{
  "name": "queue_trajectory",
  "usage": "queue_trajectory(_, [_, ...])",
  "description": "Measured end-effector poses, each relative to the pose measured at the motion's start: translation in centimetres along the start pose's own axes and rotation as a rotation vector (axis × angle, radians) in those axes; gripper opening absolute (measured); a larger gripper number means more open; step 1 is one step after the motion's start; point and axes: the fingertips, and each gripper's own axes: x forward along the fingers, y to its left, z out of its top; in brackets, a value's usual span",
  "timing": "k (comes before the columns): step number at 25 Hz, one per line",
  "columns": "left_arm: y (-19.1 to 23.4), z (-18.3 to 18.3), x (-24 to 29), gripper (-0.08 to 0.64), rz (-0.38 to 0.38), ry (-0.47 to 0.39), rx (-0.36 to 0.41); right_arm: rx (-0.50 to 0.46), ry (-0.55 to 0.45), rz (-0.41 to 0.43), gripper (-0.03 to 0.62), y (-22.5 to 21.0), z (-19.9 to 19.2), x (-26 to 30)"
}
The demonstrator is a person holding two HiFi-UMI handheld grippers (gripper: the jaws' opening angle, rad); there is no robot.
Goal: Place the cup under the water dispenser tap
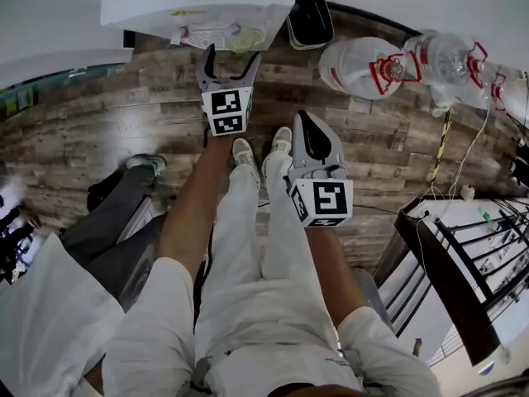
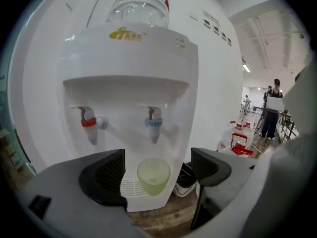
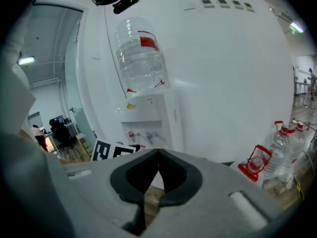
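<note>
1. Since the cup (image 2: pixel 154 176) is seen standing upright on the drip tray (image 2: pixel 130 188) of the water dispenser (image 2: pixel 129 58), directly below the blue tap (image 2: pixel 154 124), the placing itself is judged to be done. The step in hand is taken to be the clearing of the grippers away from the dispenser.
2. Little is judged to be called for by the next move. The left gripper (image 1: pixel 234 52) would have to be kept off the cup, so that the cup is not nudged out from beneath the tap. No filling is asked for by the task.
3. The fingers (image 2: pixel 106 175) of the left gripper are spread wide and released, and nothing is grasped by them. In the left gripper view the cup is framed by the gap between them, but it lies beyond the fingertips. It is apart from both pads and untouched.
4. The fingers of the right gripper (image 3: pixel 157 155) are clenched together, tip against tip, and nothing is held between them. In the head view this gripper is held behind the left one and on the person's right. It is well apart from the cup and the dispenser.
5. The cup is pale green and translucent. Whether any water is in it cannot be told. The red tap (image 2: pixel 89 124) stands to the cup's left, not over it.
</note>
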Motion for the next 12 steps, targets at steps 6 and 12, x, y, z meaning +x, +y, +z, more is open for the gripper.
queue_trajectory(6, [-1.0,4.7,-4.9,0.335,0.002,-0.027,-0.046,0.015,-0.01,-0.006,-0.002,0.7,2.4,-2.2])
queue_trajectory(12, [-2.2,9.7,-10.5,0.236,-0.01,-0.061,-0.066,-0.017,-0.054,-0.004,-0.002,2.4,5.7,-4.5])
